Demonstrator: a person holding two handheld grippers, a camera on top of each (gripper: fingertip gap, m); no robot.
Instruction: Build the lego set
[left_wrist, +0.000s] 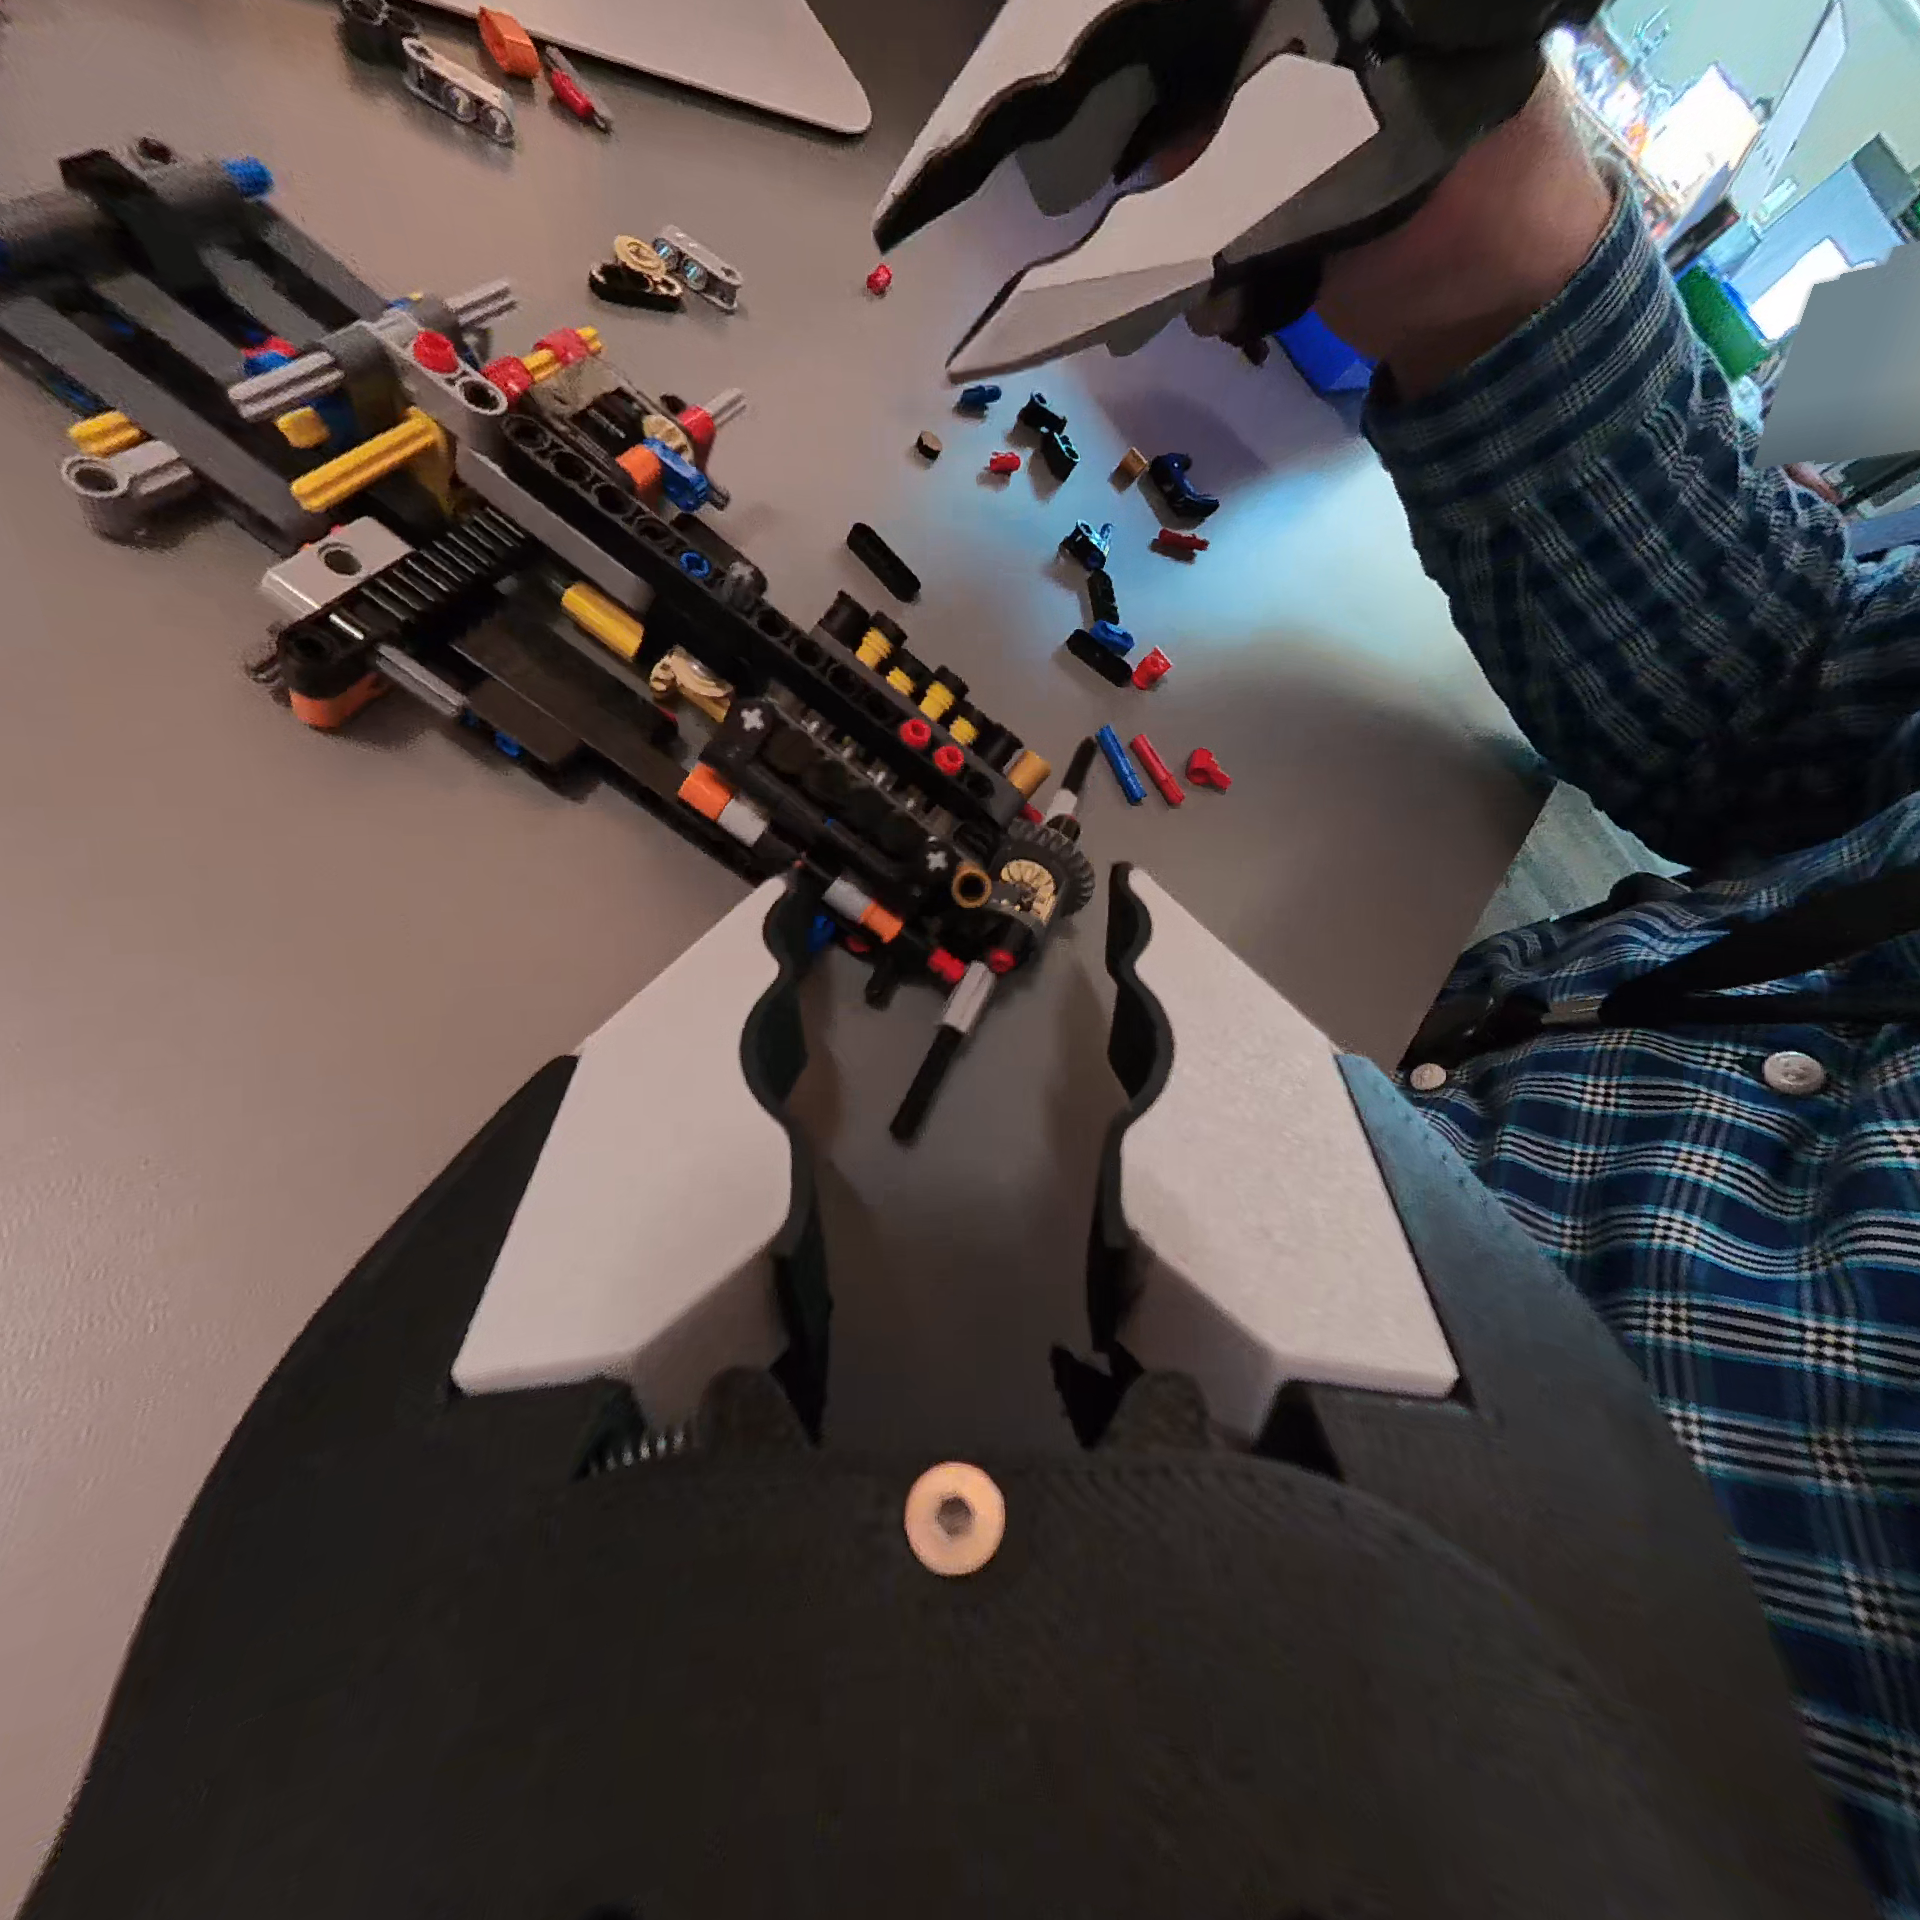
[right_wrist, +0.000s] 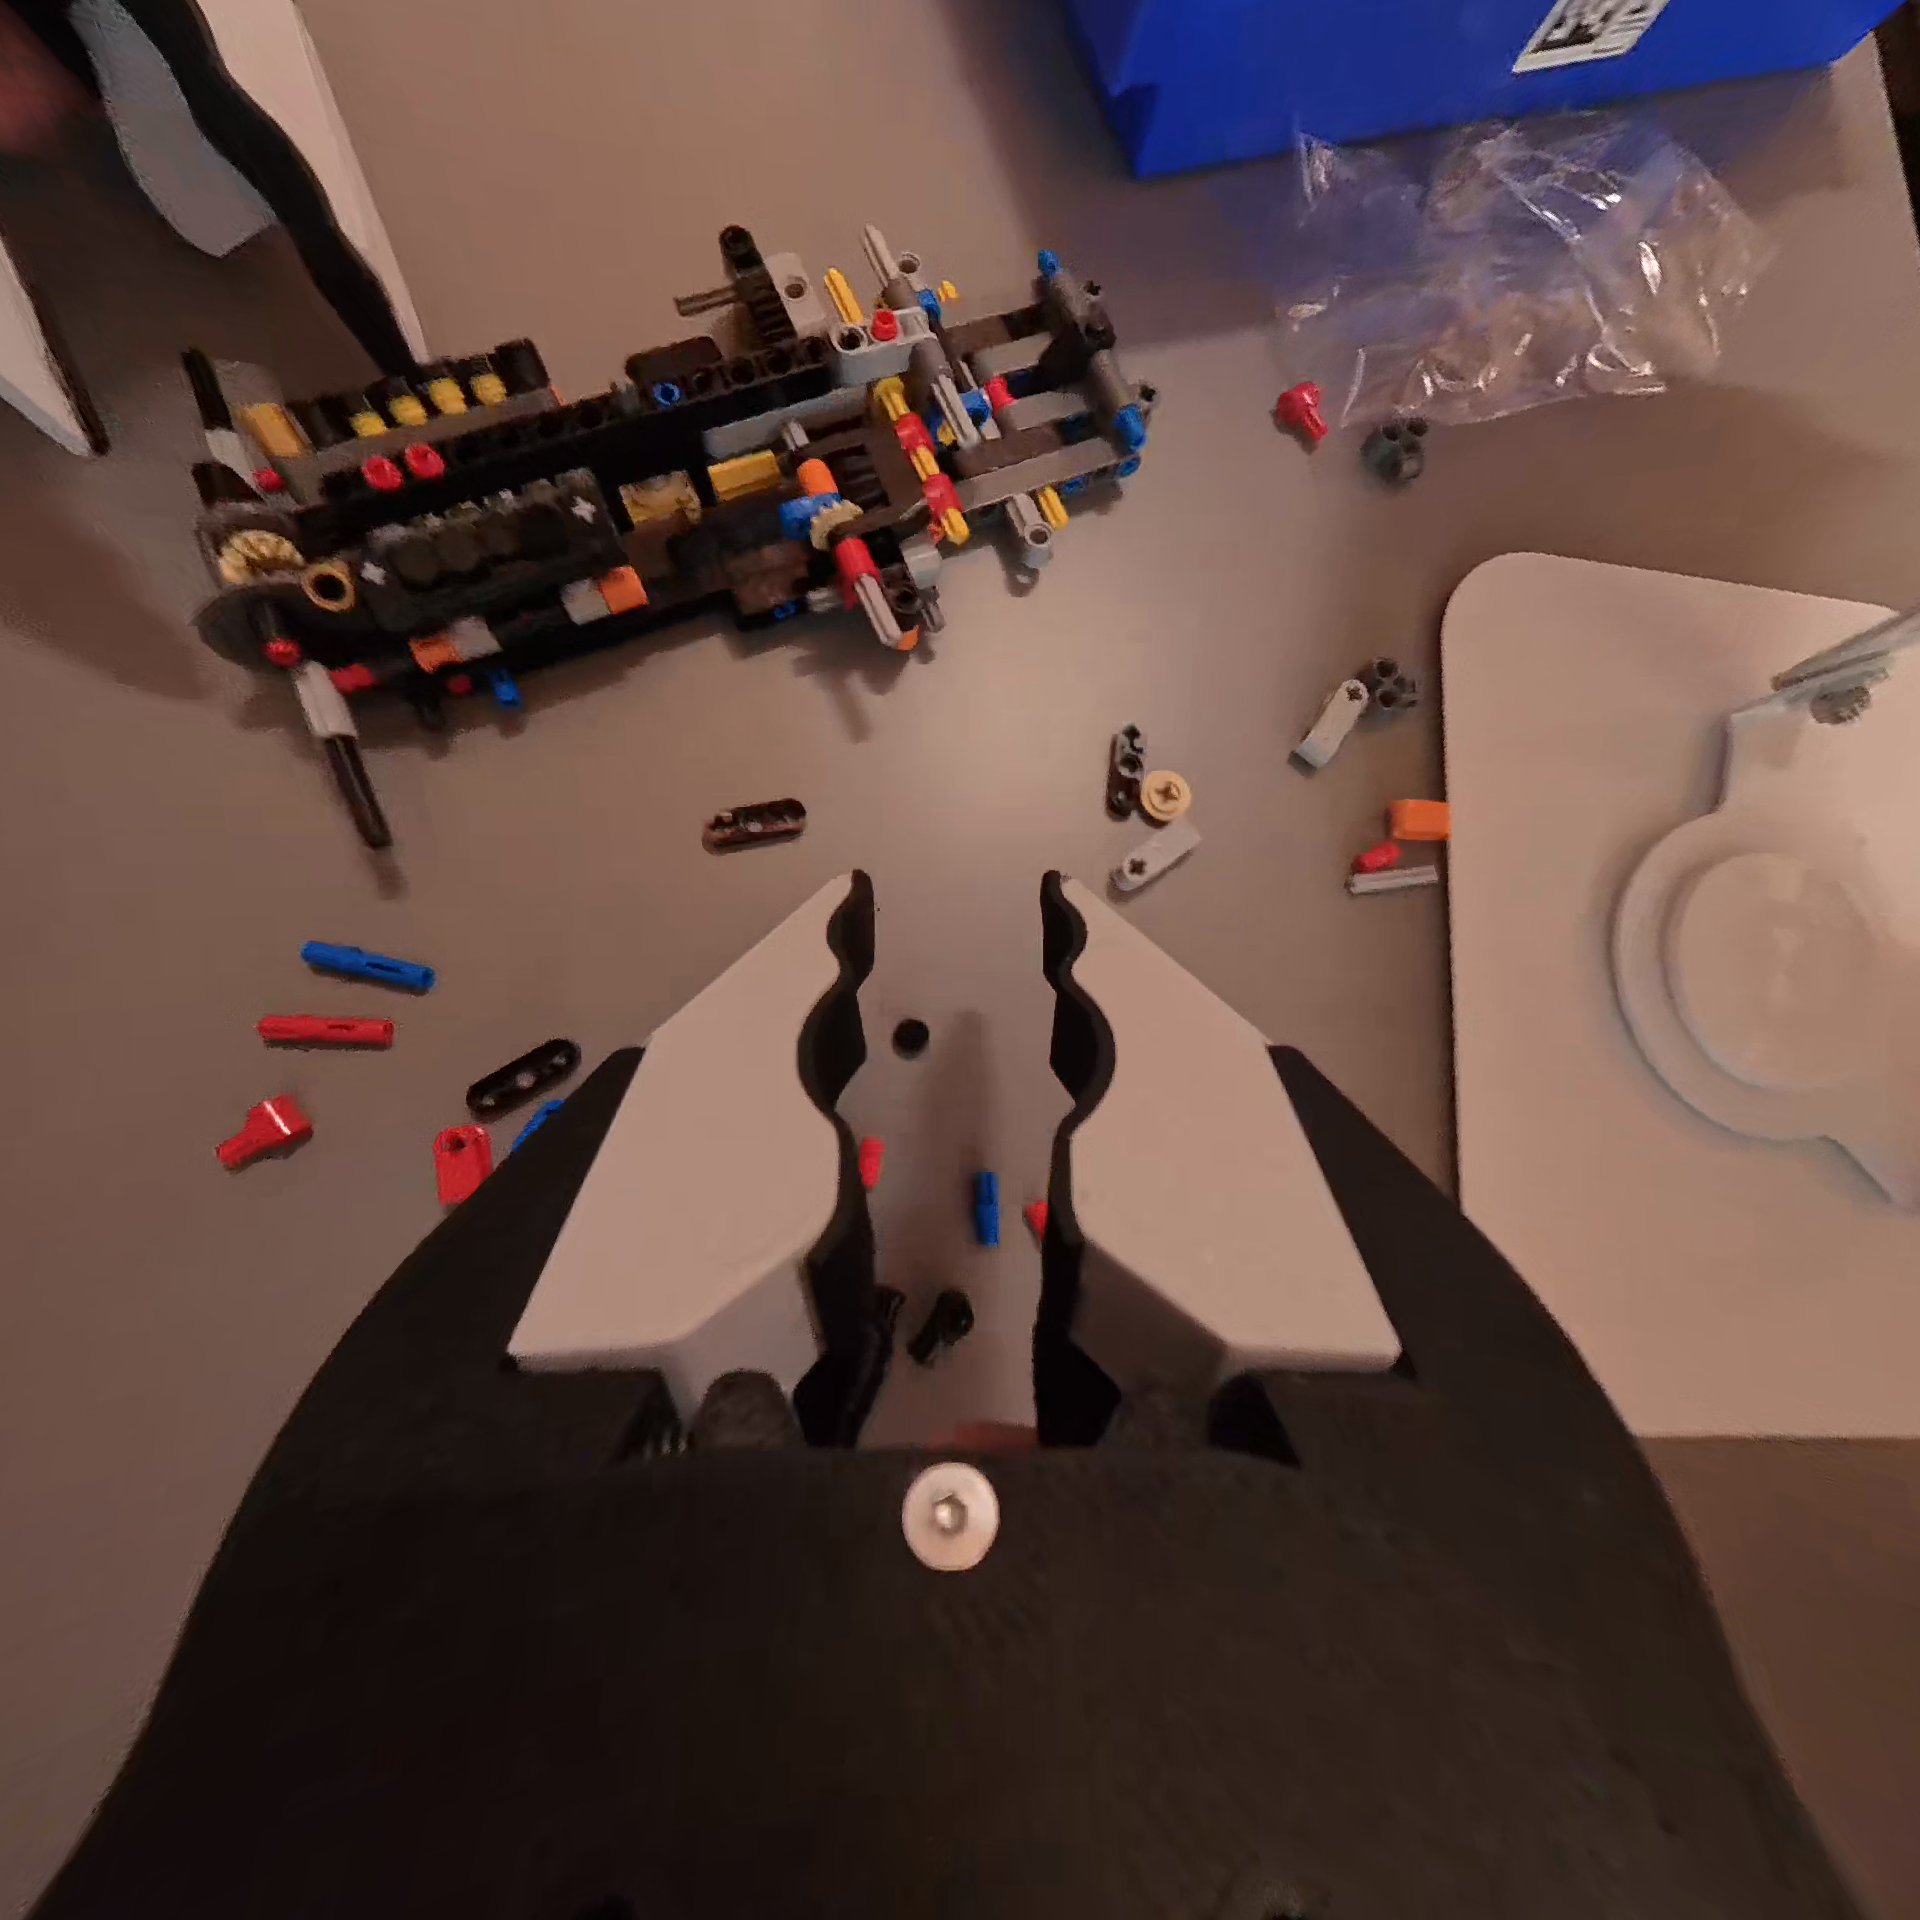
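The long black, grey and yellow lego model (left_wrist: 520, 540) lies on the grey table; it also shows in the right wrist view (right_wrist: 665, 488). My left gripper (left_wrist: 951, 888) is open, its fingertips on either side of the model's near end, where a tan gear (left_wrist: 1029, 883) and a black axle (left_wrist: 935, 1049) stick out. I cannot tell if the pads touch it. My right gripper (right_wrist: 954, 883) is open and empty above loose pieces: a black round piece (right_wrist: 910, 1036), a blue pin (right_wrist: 985, 1205) and a red pin (right_wrist: 871, 1158). It also shows open in the left wrist view (left_wrist: 1039, 208).
Loose pins and beams lie around the model (left_wrist: 1101, 582) (right_wrist: 366, 964). A blue box (right_wrist: 1455, 73) and a clear plastic bag (right_wrist: 1507, 270) sit at the far side. A white base plate (right_wrist: 1662, 935) lies to the right. A plaid sleeve (left_wrist: 1662, 520) holds the right gripper. My right fingertips sit around 15 cm from my left ones. The black round piece (right_wrist: 910, 1036) is about 4 cm from my right fingertips and 15 cm from my left. Look for it in the left wrist view (left_wrist: 931, 446) too.
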